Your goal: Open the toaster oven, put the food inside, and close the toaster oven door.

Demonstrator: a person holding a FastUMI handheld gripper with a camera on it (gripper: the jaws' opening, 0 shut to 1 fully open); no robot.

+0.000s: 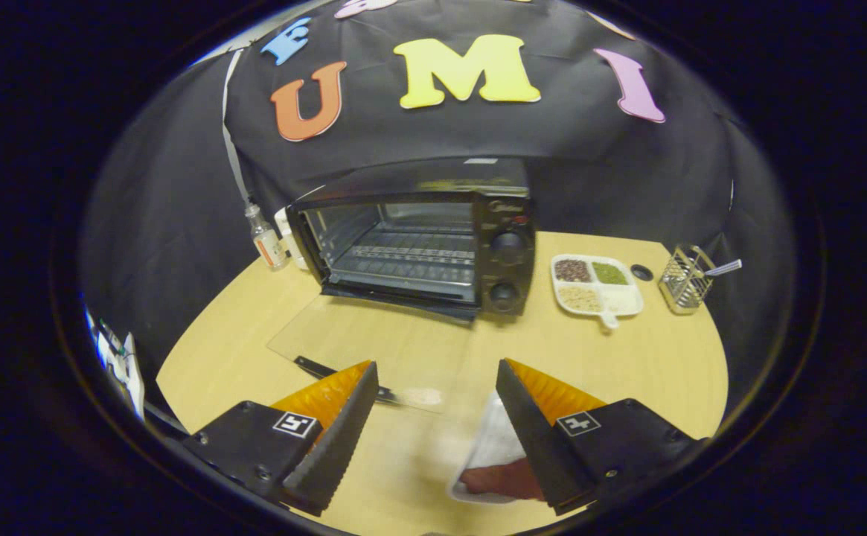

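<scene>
A black toaster oven (500, 246) stands at the back of the wooden table (664, 372), its cavity and wire rack (411, 257) exposed. Its glass door (373, 342) lies folded down flat toward me, and the dark handle (318, 368) sits just ahead of my left finger. My gripper (434, 365) is open, with nothing between its fingers. A white tray (494, 447) carrying a reddish piece of food (496, 480) rests on the table close under my right finger (526, 417), which hides part of it.
Left of the oven stand a small clear bottle (266, 240) and a white object (289, 232). To the oven's right are a divided white plate of grains (597, 286), a small black disc (641, 272) and a wire holder (685, 279).
</scene>
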